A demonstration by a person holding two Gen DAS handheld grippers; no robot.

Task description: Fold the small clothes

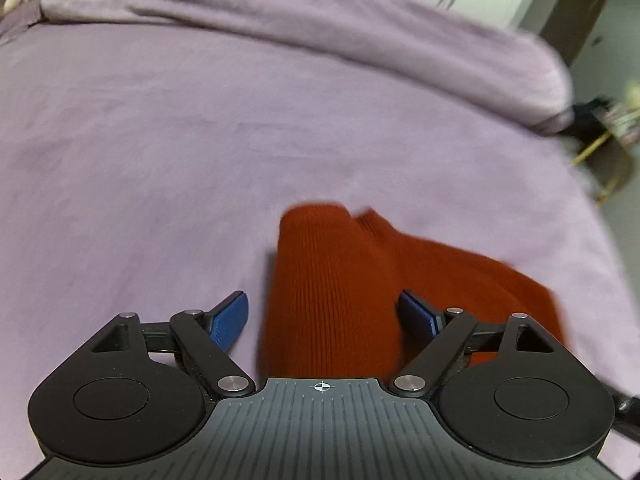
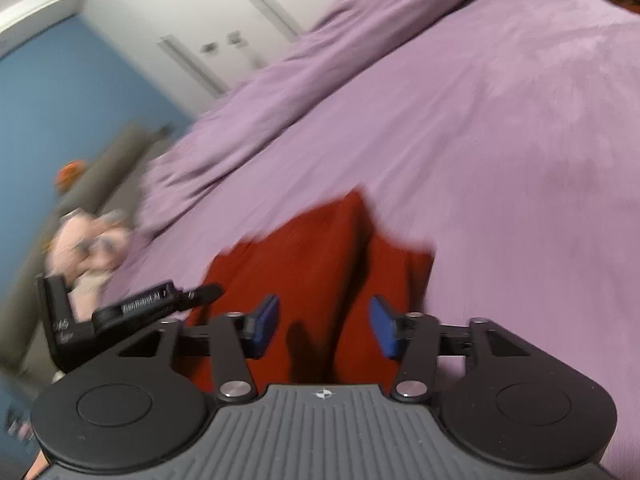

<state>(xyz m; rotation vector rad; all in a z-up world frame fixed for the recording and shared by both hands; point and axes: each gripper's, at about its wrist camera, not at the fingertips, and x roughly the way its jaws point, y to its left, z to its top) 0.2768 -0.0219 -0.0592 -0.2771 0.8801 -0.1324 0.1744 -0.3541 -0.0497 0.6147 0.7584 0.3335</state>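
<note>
A small rust-red ribbed knit garment [image 1: 332, 280] lies bunched on the purple bed sheet [image 1: 160, 140]. My left gripper [image 1: 322, 316] is open, its blue pads on either side of the garment's near part, just above it. In the right wrist view the same garment [image 2: 316, 248] lies on the sheet [image 2: 500, 160] under my right gripper [image 2: 324, 324], which is open with the cloth showing between its pads. The left gripper's black body [image 2: 132, 308] shows at the left of the right wrist view. Both views are motion-blurred.
A rolled purple blanket [image 1: 320, 32] runs along the bed's far side. A pink soft toy [image 2: 88, 240] lies by the bed edge. A dark stand with yellow legs [image 1: 608, 148] is off the bed's right edge. White wardrobe doors [image 2: 208, 20] are behind.
</note>
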